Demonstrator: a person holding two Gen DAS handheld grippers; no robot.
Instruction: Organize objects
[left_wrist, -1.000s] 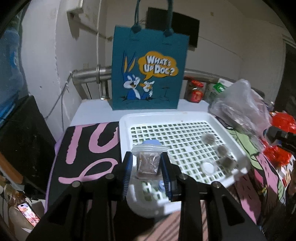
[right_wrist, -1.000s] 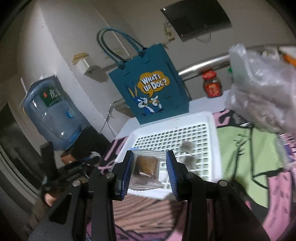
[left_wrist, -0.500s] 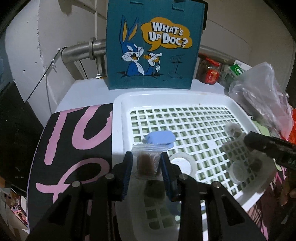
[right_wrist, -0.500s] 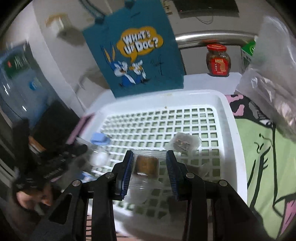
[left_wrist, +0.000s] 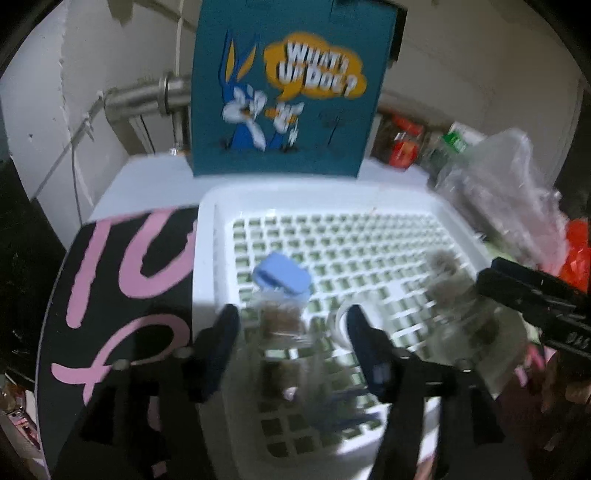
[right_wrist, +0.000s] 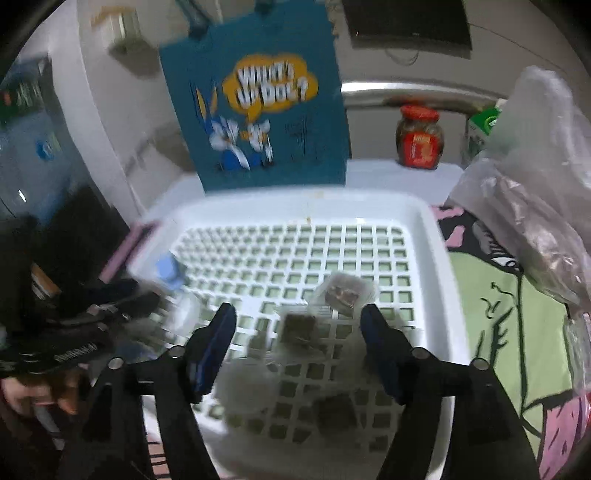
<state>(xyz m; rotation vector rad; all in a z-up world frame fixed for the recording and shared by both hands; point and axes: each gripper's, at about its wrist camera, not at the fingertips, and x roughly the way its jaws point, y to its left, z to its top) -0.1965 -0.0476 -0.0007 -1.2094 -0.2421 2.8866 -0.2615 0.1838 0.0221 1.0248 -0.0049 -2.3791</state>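
Observation:
A white slotted tray (left_wrist: 207, 236) (right_wrist: 432, 236) lies on the table. My left gripper (left_wrist: 291, 321) is open over its near left part; a clear packet with a brown cake (left_wrist: 282, 325) lies loose between the fingers, next to a blue cap (left_wrist: 282, 275). My right gripper (right_wrist: 298, 321) is open over the tray's near middle; a clear packet with a brown cake (right_wrist: 299, 326) lies between its fingers, with another packet (right_wrist: 345, 291) just beyond. The right gripper shows at the right of the left wrist view (left_wrist: 532, 295).
A teal cartoon tote bag (left_wrist: 288, 92) (right_wrist: 258, 103) stands behind the tray. A red-lidded jar (right_wrist: 419, 136) and a crumpled clear plastic bag (right_wrist: 535, 177) sit at the right. A black and pink cloth (left_wrist: 122, 288) lies left of the tray.
Both grippers have opened and let go of their packets, which now lie in the tray. Both views are blurred by motion.

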